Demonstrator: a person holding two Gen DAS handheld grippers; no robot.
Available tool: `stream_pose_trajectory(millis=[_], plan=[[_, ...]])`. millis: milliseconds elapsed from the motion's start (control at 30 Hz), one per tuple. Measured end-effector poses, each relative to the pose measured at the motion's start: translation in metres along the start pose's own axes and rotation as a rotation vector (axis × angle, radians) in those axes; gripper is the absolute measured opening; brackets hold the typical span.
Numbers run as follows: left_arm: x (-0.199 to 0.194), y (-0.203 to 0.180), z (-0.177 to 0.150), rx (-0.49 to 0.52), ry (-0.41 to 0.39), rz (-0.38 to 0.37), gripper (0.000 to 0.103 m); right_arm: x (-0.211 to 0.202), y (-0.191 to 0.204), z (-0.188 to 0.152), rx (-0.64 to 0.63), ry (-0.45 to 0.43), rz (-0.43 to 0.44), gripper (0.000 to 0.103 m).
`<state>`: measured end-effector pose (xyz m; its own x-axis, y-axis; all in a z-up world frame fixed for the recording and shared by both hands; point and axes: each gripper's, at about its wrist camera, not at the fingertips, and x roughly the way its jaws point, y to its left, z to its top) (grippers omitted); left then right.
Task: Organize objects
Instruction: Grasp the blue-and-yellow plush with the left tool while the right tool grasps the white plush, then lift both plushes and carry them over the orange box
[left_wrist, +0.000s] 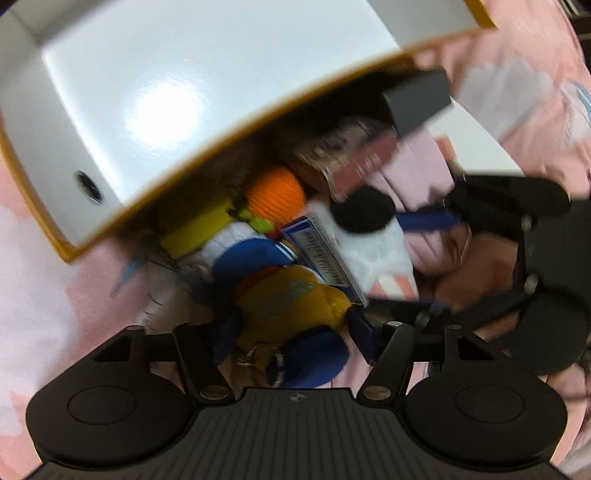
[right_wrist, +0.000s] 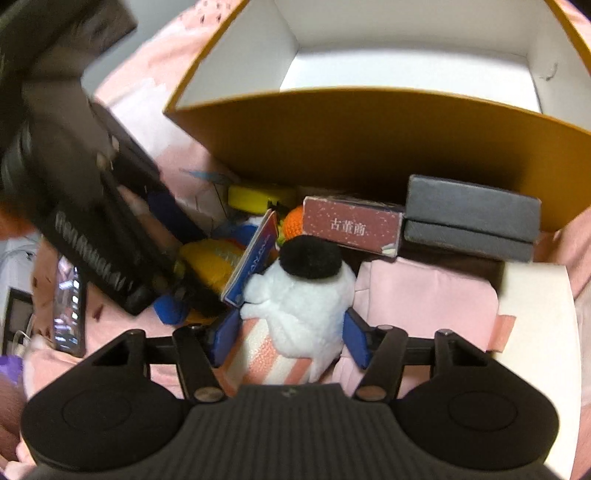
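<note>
An empty box, orange outside and white inside, stands on pink cloth; it also shows in the left wrist view. A pile of small items lies before it. My right gripper has its blue fingers closed around a white plush with a black top. My left gripper sits around a yellow and blue plush, with its blue fingers against the toy's sides. The right gripper shows in the left wrist view.
The pile holds an orange knitted ball, a yellow roll, a blue barcode card, a maroon box with white characters and a grey box. A white box and a phone lie at the sides.
</note>
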<state>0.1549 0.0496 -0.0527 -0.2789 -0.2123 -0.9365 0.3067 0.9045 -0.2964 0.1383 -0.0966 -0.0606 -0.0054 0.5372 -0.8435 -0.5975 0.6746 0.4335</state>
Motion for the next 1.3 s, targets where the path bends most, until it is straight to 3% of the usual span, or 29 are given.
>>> stream_pose_trajectory(millis=[167,367,633,933,1033,1133,1300], plan=[[-0.003,-0.007,-0.008,0.035,-0.035,0.049,0.074,-0.011,-0.006,-0.008,0.014,-0.032,0.039,0.057],[-0.022,-0.018,-0.033,0.035,-0.162,0.122,0.063,-0.027,-0.014,-0.013,0.049,-0.074,0.076,0.053],[-0.054,-0.015,-0.086,-0.116,-0.424,0.086,0.06,-0.051,-0.014,-0.011,0.077,-0.134,0.134,0.051],[-0.098,-0.031,-0.144,-0.189,-0.815,0.029,0.06,-0.111,-0.007,0.007,0.069,-0.262,0.166,0.05],[-0.11,-0.04,-0.147,-0.167,-0.922,0.071,0.06,-0.137,-0.003,0.017,0.037,-0.332,0.139,0.05],[-0.126,-0.039,-0.129,-0.149,-0.984,0.085,0.059,-0.154,-0.005,0.036,0.039,-0.379,0.127,0.05],[-0.136,-0.034,-0.093,-0.143,-0.991,0.103,0.06,-0.159,-0.012,0.078,0.032,-0.417,0.086,0.05]])
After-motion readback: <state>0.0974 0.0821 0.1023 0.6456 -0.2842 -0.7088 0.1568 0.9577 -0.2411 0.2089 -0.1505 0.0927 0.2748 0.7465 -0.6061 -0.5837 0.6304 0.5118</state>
